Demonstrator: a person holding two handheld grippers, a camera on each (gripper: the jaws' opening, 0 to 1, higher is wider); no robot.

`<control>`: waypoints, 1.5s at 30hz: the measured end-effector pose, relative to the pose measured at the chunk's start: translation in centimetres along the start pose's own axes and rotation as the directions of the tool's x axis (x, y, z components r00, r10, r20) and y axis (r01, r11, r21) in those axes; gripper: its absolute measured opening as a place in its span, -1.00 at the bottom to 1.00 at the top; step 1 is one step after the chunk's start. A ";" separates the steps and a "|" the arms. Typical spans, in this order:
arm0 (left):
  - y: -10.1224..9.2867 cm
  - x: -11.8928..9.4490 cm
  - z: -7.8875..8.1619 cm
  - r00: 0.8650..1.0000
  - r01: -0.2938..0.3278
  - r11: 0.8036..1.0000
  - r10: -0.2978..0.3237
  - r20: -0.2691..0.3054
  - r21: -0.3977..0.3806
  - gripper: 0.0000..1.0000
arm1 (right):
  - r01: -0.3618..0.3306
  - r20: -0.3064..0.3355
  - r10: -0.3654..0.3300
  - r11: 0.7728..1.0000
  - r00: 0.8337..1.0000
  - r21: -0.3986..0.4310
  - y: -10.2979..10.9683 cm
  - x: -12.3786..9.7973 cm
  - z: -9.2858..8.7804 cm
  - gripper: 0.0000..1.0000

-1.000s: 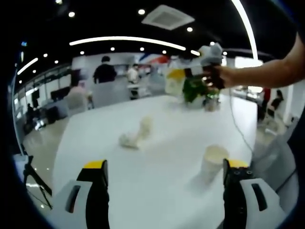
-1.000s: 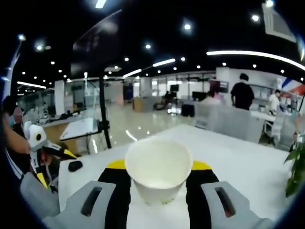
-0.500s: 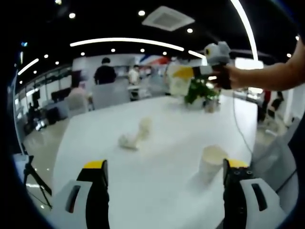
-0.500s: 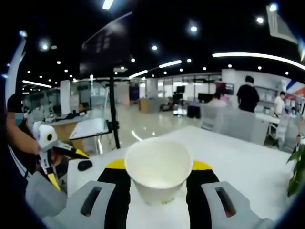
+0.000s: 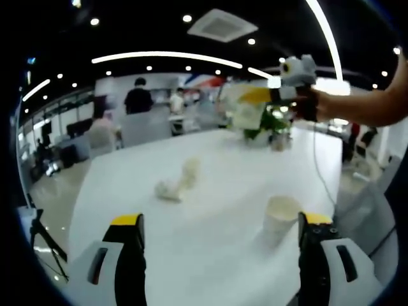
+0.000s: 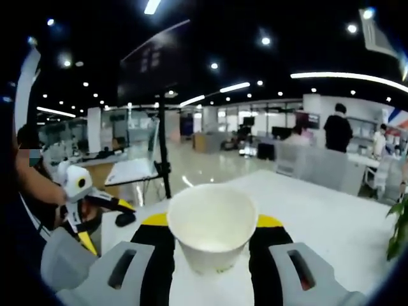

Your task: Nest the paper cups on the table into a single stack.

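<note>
Higher now in the left gripper view, the right gripper (image 5: 255, 95) carries its cup (image 5: 245, 109) above the table (image 5: 210, 210). Left gripper (image 5: 220, 245) gapes empty; a second cup (image 5: 280, 218) stands by its right jaw, nested cups (image 5: 176, 183) lie beyond. Right gripper view: jaws clamp the cup (image 6: 212, 226).

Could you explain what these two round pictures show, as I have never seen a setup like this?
A person holds a two-jaw tool in each hand, and a fisheye camera rides on each, looking forward along its jaws. In the right gripper view, the right tool is shut on an upright white paper cup. In the left gripper view, the left tool is open above a white table. An upright paper cup stands near its right jaw, and two cups lying on their sides rest farther off. A potted plant stands at the far end.
</note>
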State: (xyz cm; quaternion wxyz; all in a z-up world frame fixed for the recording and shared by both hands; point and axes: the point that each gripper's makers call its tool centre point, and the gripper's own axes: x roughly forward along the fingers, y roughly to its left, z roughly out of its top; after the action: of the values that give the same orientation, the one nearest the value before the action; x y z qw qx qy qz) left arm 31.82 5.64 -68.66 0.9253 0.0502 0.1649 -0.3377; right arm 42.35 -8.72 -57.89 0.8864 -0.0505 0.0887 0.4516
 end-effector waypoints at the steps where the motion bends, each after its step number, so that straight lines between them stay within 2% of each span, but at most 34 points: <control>1: 0.0 0.0 -0.1 1.000 0.000 1.000 0.000 -0.001 -0.001 0.96 | -0.001 -0.001 0.001 1.000 1.000 -0.002 0.2 -0.1 -0.1 -0.16; 13: 0.1 0.2 -0.6 1.000 0.004 1.000 -0.004 -0.006 -0.008 0.96 | -0.038 -0.007 0.037 0.997 0.999 -0.073 3.0 -0.8 -0.8 -0.15; 30: -0.3 0.8 -0.9 1.000 0.018 1.000 -0.018 -0.015 0.000 0.96 | -0.056 -0.020 0.054 0.996 0.998 -0.065 5.7 -2.4 -3.8 -0.15; 45: -0.8 1.1 -1.0 0.999 0.033 0.999 -0.033 -0.021 0.012 0.96 | -0.075 -0.013 0.074 0.995 0.997 -0.061 8.5 -3.7 -4.9 -0.16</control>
State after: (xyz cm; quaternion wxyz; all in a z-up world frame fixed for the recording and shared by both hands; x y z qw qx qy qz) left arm 31.85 4.56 -69.93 0.9175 0.0565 0.1734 -0.3533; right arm 32.74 -7.50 -62.04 0.8664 -0.0768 0.0811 0.4866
